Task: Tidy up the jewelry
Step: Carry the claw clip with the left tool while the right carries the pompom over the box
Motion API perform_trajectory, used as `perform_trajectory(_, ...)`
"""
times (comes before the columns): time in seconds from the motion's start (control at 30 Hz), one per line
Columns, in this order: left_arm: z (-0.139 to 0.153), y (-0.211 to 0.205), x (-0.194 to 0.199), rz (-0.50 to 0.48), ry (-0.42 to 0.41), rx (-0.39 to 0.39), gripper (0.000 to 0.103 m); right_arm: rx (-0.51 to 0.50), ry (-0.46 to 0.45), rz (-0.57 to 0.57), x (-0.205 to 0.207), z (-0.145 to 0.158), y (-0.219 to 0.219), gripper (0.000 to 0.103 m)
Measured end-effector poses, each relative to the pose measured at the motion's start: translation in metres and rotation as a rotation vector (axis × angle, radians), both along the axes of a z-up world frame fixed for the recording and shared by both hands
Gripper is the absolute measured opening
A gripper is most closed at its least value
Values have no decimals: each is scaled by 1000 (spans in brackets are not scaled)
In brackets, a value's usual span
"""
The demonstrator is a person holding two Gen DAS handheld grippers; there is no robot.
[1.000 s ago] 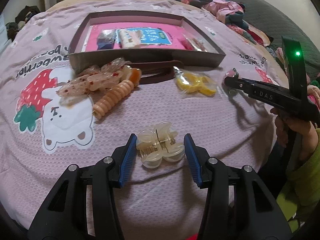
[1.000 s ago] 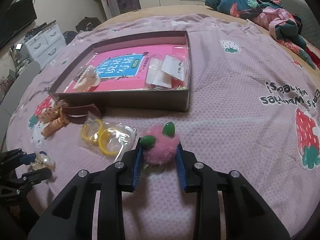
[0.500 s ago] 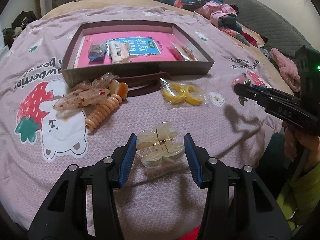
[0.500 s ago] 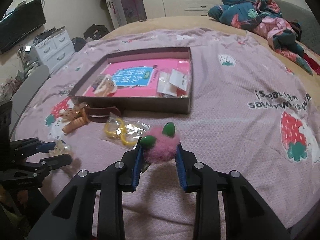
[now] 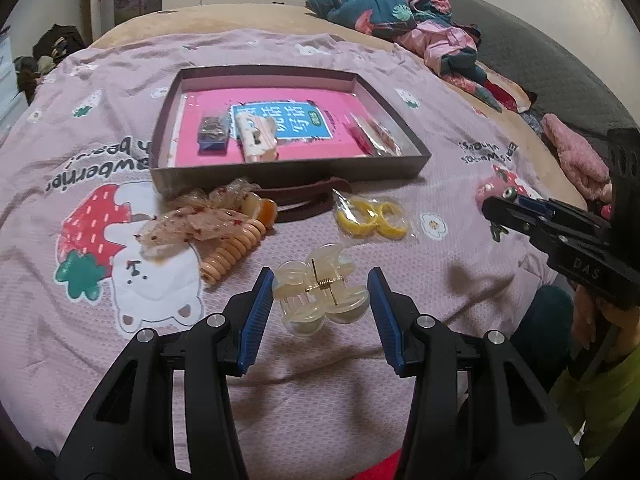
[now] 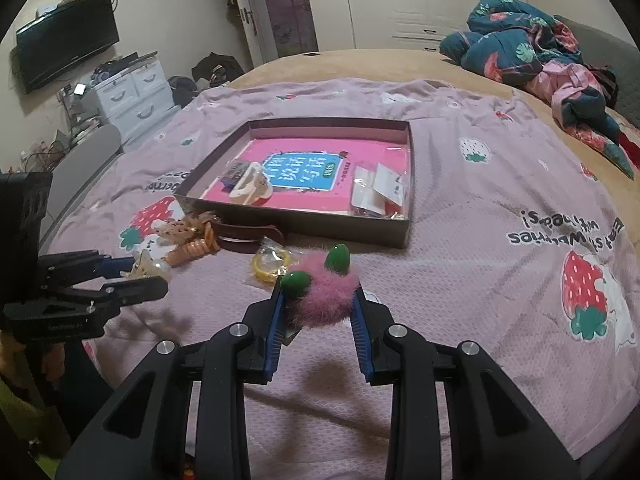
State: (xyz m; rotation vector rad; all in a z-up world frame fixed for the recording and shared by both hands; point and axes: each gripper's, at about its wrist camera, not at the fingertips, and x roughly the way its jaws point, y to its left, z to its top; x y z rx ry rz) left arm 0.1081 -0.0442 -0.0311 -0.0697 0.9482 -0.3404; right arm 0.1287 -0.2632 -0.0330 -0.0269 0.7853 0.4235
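Both grippers have lifted since a second ago. Left gripper (image 5: 320,292) stays clamped on the cream claw clip (image 5: 320,290); right gripper (image 6: 318,300) stays clamped on the pink pompom (image 6: 326,300). Bedspread (image 5: 80,360) has dropped away; box (image 5: 288,166) at twelve o'clock. Only the right view shows the TV (image 6: 66,40).

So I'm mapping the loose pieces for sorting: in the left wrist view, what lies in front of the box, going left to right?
Sheer speckled bow → orange spiral hair tie → dark brown headband → bag of yellow hoops.
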Motion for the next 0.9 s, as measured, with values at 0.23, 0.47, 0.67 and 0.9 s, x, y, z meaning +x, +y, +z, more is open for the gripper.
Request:
perform_trajectory(0.23, 13, 17, 6, 45, -23, -5, 40, 2, -19, 24, -2, 9, 7, 29)
perform_trajectory(0.47, 28, 32, 16, 83, -56, -7, 40, 6, -41, 47, -1, 20, 16, 29)
perform_trajectory(0.67, 40, 44, 24, 108, -82, -8, 40, 6, -61, 72, 3, 30, 26, 29)
perform_trajectory(0.9, 56, 55, 35, 132, -115, -12, 40, 6, -90, 92, 9, 43, 35, 29)
